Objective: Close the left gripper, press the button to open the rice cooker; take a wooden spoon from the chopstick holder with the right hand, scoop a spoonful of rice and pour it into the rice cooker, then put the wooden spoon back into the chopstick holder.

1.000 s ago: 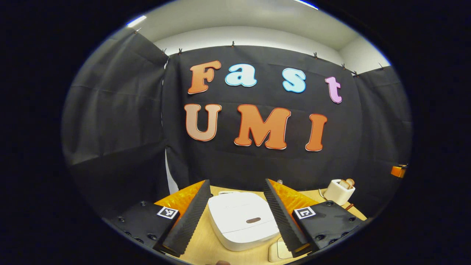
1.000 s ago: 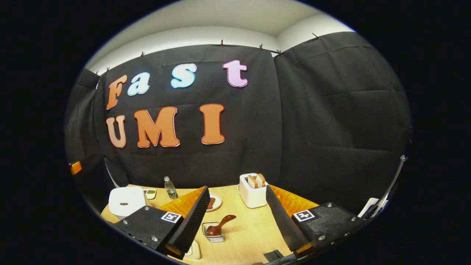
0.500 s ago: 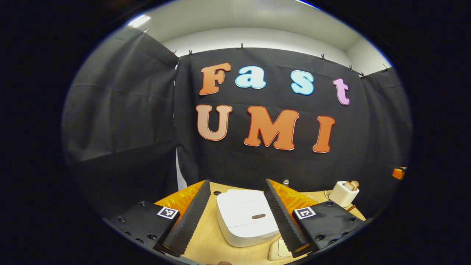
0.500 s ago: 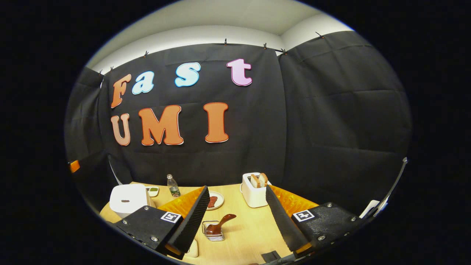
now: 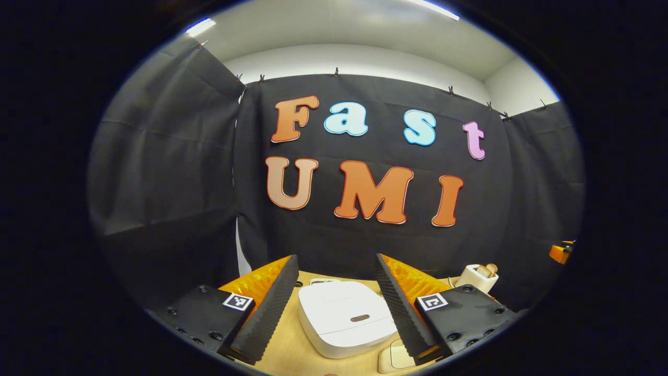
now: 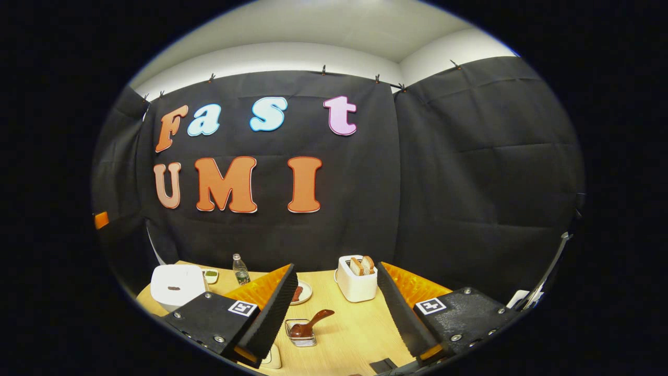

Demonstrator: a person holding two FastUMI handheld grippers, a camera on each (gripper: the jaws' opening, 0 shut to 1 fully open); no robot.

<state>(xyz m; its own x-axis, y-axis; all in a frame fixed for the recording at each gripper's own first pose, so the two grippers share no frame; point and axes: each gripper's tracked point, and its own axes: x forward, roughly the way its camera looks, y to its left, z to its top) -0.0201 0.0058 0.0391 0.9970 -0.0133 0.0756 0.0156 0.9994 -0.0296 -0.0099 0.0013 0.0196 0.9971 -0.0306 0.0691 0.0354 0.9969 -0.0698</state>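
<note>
Rice cooker (image 5: 344, 318) sits lid-down near the table's (image 6: 360, 329) left edge, framed by the wide-open, empty left gripper (image 5: 334, 300). Pressing with fingers spread could straddle the button (image 5: 360, 318). Right gripper (image 6: 334, 308), also wide and empty, hovers over the wooden spoon (image 6: 310, 322).

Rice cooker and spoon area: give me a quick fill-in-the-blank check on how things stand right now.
1. The lid of the rice cooker is ____.
2. The wooden spoon sits in the wire ____ on the table.
3. The left gripper has its fingers ____, with the rice cooker seen between them.
4. Slices of ____ stick up from the white toaster.

Missing words: shut; holder; open; bread
</note>
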